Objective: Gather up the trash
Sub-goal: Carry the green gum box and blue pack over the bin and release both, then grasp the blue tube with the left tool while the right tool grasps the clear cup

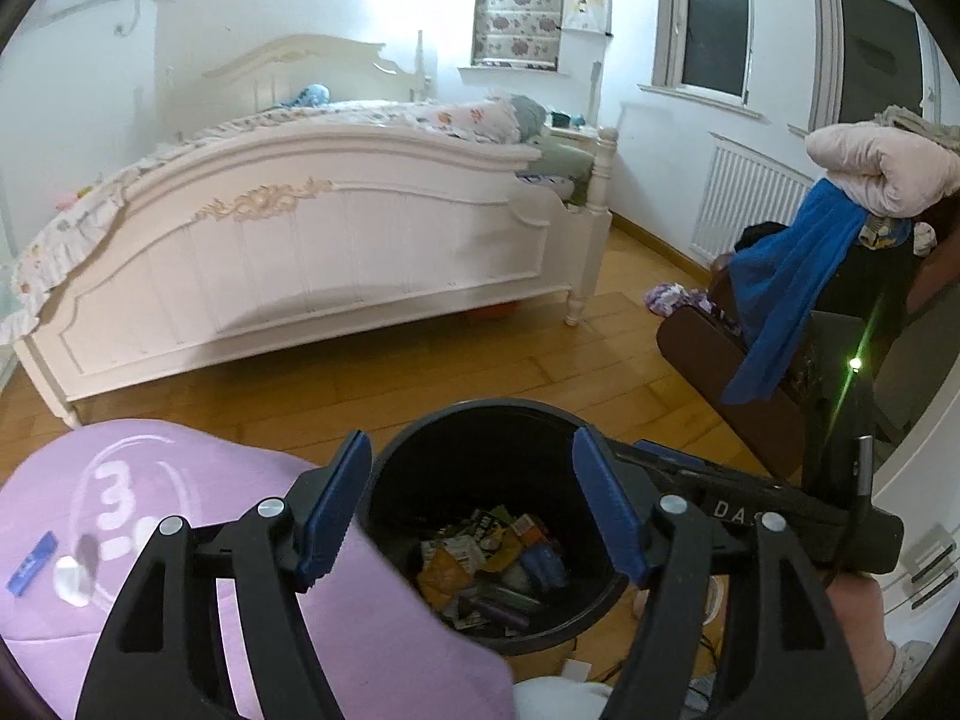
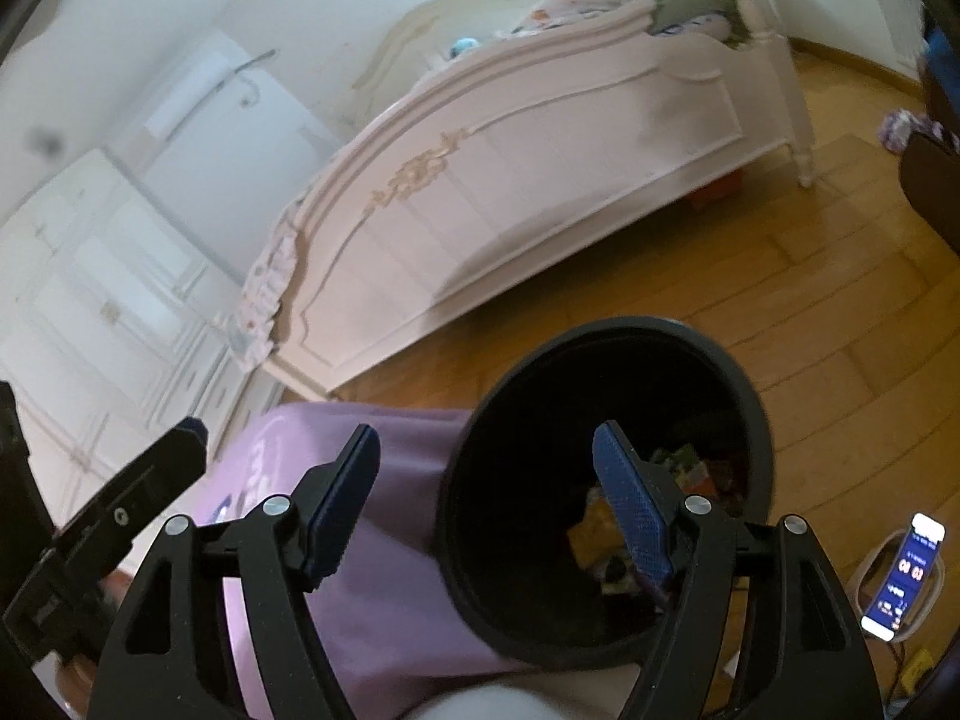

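A black trash bin (image 1: pixel 474 420) stands on the wooden floor beside a purple cloth-covered surface (image 1: pixel 198 462). Several wrappers and scraps (image 1: pixel 480 570) lie in its bottom. My left gripper (image 1: pixel 474 510) is open and empty, hovering over the bin's mouth. On the purple surface at the left lie a blue wrapper (image 1: pixel 30 561) and a crumpled white scrap (image 1: pixel 72 579). In the right wrist view my right gripper (image 2: pixel 486 504) is open and empty, above the bin's near-left rim (image 2: pixel 600 336). The right gripper's body shows in the left wrist view (image 1: pixel 750 510).
A white bed (image 1: pixel 312 240) stands across the wooden floor. A dark chair draped with blue cloth (image 1: pixel 786 276) and a pink pillow is at the right. A lit phone (image 2: pixel 906 576) lies on the floor right of the bin. White wardrobes (image 2: pixel 90 300) are at the left.
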Available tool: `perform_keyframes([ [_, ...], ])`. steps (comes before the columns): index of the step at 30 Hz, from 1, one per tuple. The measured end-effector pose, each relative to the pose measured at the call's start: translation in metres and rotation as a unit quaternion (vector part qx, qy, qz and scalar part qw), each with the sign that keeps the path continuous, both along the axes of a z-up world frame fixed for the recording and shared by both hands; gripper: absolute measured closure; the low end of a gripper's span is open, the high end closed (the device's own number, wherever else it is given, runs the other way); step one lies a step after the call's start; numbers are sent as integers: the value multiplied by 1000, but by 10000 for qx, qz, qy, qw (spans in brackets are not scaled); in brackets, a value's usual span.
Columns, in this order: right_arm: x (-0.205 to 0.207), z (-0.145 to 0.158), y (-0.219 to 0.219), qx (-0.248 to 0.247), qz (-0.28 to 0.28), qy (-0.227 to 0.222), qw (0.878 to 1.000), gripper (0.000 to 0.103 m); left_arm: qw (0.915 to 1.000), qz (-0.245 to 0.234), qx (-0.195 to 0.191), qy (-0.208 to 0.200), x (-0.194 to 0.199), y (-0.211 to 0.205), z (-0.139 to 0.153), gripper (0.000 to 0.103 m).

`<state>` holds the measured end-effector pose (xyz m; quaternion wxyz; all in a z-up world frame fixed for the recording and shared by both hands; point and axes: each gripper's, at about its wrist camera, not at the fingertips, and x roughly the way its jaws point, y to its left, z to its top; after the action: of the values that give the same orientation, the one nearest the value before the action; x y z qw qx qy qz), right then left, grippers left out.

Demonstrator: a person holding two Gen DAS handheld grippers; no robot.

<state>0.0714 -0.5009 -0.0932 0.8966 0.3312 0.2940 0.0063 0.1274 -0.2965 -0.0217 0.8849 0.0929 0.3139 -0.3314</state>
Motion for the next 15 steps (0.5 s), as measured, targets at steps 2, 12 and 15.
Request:
perform_keyframes([
  [2,5,7,17,-85,155,-13,9998,29,9999,96,-3,-39,0,13,2,29],
  [12,35,28,107,-484,1035,-21,9934,30,9935,1132,-68,-81,12,113,5,19],
  [15,41,33,133,-616,1270,-22,9900,30,9903,1377,-72,-157,13,141,8,19],
])
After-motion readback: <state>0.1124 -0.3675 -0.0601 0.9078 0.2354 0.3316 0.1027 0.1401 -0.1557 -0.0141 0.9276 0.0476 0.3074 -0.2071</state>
